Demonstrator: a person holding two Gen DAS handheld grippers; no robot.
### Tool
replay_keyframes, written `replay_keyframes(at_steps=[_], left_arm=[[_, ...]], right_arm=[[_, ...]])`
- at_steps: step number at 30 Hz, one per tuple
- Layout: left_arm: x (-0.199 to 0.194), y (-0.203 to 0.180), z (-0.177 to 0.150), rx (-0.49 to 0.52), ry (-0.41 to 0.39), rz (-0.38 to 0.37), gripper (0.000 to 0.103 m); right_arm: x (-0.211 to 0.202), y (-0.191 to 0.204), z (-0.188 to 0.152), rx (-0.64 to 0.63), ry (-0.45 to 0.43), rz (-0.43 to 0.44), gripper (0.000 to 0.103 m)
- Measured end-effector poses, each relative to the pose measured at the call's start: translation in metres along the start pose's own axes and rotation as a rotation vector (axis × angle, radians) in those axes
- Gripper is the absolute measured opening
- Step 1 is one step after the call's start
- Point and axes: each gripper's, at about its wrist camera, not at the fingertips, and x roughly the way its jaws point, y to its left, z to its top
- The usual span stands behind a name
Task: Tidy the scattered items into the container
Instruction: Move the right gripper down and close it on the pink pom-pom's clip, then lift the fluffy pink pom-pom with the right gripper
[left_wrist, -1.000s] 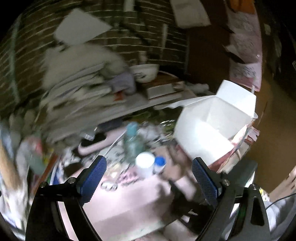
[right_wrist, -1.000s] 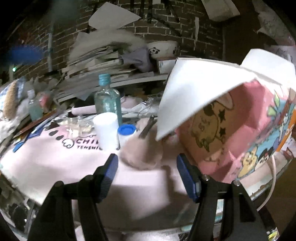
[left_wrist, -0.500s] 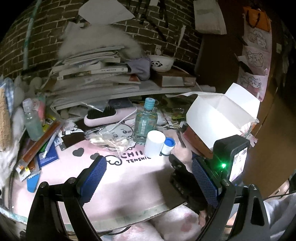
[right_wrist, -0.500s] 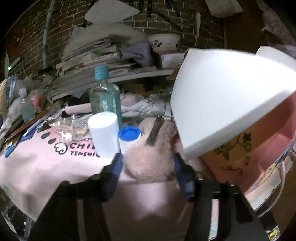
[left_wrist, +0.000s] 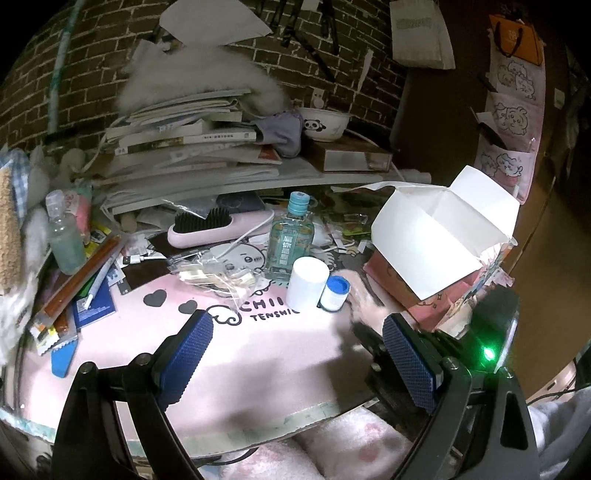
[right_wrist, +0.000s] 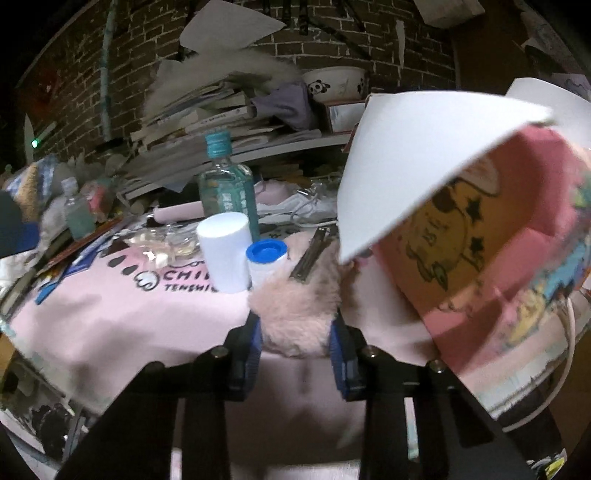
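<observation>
- Squeezing a pink fluffy hair clip (right_wrist: 299, 314), the right gripper (right_wrist: 297, 350) has both blue pads pressed into the fur; the clip's metal bar points away from the jaws.
- Just right of that gripper stands the container, a pink cartoon-printed box (right_wrist: 480, 251) with its white flaps (right_wrist: 413, 155) folded up and open; its inside is not visible from here.
- In the left wrist view the same box (left_wrist: 436, 236) sits ahead and to the right of the left gripper (left_wrist: 295, 350), and only white inner walls of the flaps show.
- The left gripper is released, jaws spread wide over the pink desk mat (left_wrist: 258, 354), holding nothing.
- Ahead of the left gripper stand a white cylindrical bottle (left_wrist: 307, 282), touching a small blue-capped jar (left_wrist: 335, 293), with a teal-capped glass bottle (left_wrist: 290, 240) just behind them.
- From the right gripper these three lie ahead and to the left, the blue-capped jar just beside the fluffy clip.
- Farther ahead and left of the left gripper lie a pink hairbrush (left_wrist: 218, 225) and a crumpled clear plastic bag (left_wrist: 214, 273).
</observation>
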Motion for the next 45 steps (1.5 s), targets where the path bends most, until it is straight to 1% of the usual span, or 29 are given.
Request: replay_keyframes(at_steps=[4, 6, 9, 10, 11, 12, 15, 18, 19, 20, 25, 28, 30, 34, 36, 40, 42, 45], left_arm=[[0.000, -0.001, -0.001, 0.002, 0.004, 0.000, 0.092], [0.000, -0.001, -0.001, 0.000, 0.004, -0.001, 0.092], [0.000, -0.003, -0.001, -0.001, 0.007, -0.002, 0.092], [0.001, -0.003, -0.001, 0.000, 0.008, -0.001, 0.092], [0.001, -0.003, -0.001, -0.001, 0.007, 0.000, 0.092], [0.001, -0.003, -0.001, -0.003, 0.006, -0.001, 0.092], [0.001, -0.003, -0.001, -0.002, 0.007, -0.003, 0.092], [0.002, -0.003, -0.001, 0.001, 0.009, 0.000, 0.092], [0.002, -0.004, -0.001, 0.001, 0.009, 0.001, 0.092], [0.002, -0.004, -0.001, 0.001, 0.010, 0.001, 0.092], [0.005, -0.003, -0.002, -0.009, 0.014, -0.003, 0.092], [0.005, -0.003, -0.003, -0.010, 0.016, -0.002, 0.092], [0.005, -0.003, -0.003, -0.011, 0.016, -0.002, 0.092], [0.005, -0.002, -0.003, -0.009, 0.019, -0.005, 0.092], [0.004, -0.001, -0.004, -0.010, 0.021, -0.001, 0.092], [0.001, 0.003, -0.006, -0.011, 0.030, 0.029, 0.092], [-0.001, 0.006, -0.007, -0.013, 0.033, 0.040, 0.092], [-0.003, 0.010, -0.007, -0.025, 0.033, 0.042, 0.092]], right_arm=[[-0.018, 0.002, -0.010, -0.022, -0.005, 0.010, 0.029], [-0.022, 0.005, -0.013, -0.048, 0.000, -0.005, 0.034], [-0.023, 0.004, -0.011, -0.039, -0.021, -0.044, 0.050], [-0.022, 0.003, -0.009, -0.032, -0.028, -0.049, 0.060], [-0.020, 0.002, -0.007, -0.026, -0.036, -0.052, 0.064], [-0.019, 0.002, -0.005, -0.025, -0.043, -0.058, 0.064], [-0.006, 0.003, 0.002, -0.029, -0.048, -0.079, 0.064], [0.011, -0.001, 0.004, -0.012, -0.013, -0.082, 0.063], [0.015, -0.003, 0.003, -0.009, -0.001, -0.082, 0.054], [0.018, -0.004, 0.002, -0.008, 0.010, -0.078, 0.039], [0.018, -0.007, -0.001, -0.012, 0.001, -0.067, 0.032], [0.010, -0.004, -0.002, -0.032, -0.034, -0.090, 0.031], [0.003, 0.000, 0.000, -0.050, -0.063, -0.089, 0.031], [-0.014, 0.011, 0.004, -0.091, -0.145, -0.087, 0.030], [-0.019, 0.017, 0.006, -0.110, -0.169, -0.061, 0.030], [-0.021, 0.029, 0.011, -0.133, -0.174, -0.020, 0.030], [-0.026, 0.034, 0.016, -0.147, -0.199, -0.004, 0.030], [-0.034, 0.039, 0.025, -0.171, -0.224, 0.066, 0.030]])
